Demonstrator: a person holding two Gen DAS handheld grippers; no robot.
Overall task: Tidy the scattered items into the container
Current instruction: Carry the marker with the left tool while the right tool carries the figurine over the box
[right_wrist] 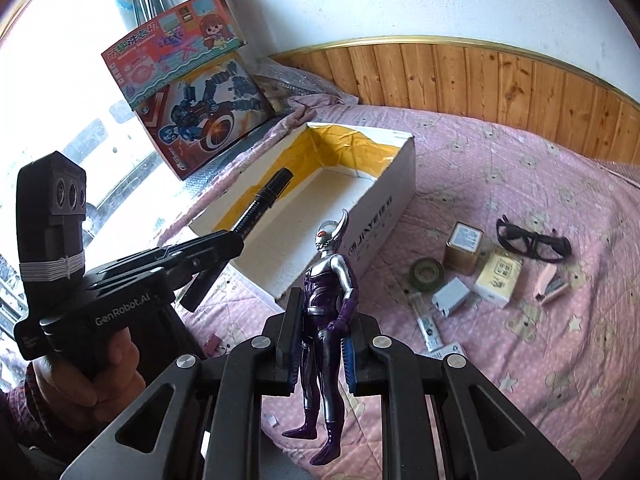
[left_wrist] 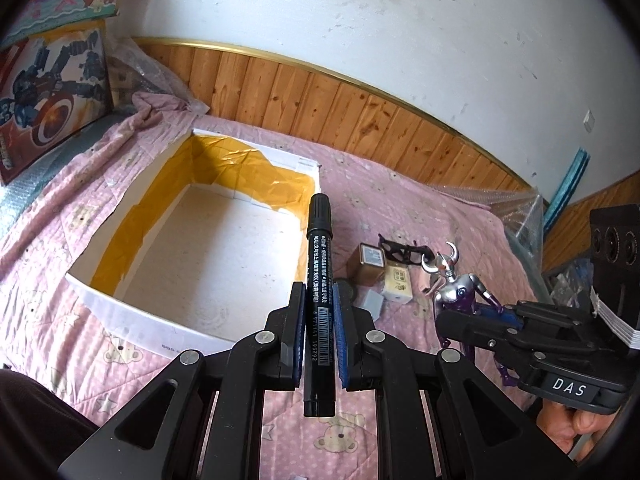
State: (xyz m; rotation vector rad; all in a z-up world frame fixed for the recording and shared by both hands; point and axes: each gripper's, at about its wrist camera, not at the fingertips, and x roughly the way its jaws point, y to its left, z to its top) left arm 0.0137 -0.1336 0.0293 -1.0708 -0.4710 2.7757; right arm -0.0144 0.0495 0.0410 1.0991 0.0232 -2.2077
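Note:
My left gripper [left_wrist: 319, 292] is shut on a black marker [left_wrist: 317, 264], held in the air by the near right corner of the open white box [left_wrist: 132, 312] with yellow tape inside; the marker tip points over the box. My right gripper [right_wrist: 322, 300] is shut on a silver-and-purple action figure [right_wrist: 326, 292], upright, just right of the box [right_wrist: 384, 216]. The figure [left_wrist: 454, 284] and right gripper [left_wrist: 448, 320] also show in the left wrist view. Scattered on the pink quilt: a brown tin [right_wrist: 464, 246], black glasses [right_wrist: 532, 238], yellow packet [right_wrist: 498, 278], grey adapter [right_wrist: 450, 296], tape roll [right_wrist: 426, 274], pink stapler [right_wrist: 554, 284].
Two toy boxes [right_wrist: 192, 92] lean at the wall behind the box. A wooden panel [right_wrist: 480, 76] borders the bed's far side. White sachets [right_wrist: 430, 328] lie near the adapter. Bubble wrap [left_wrist: 516, 208] lies at the bed's right edge.

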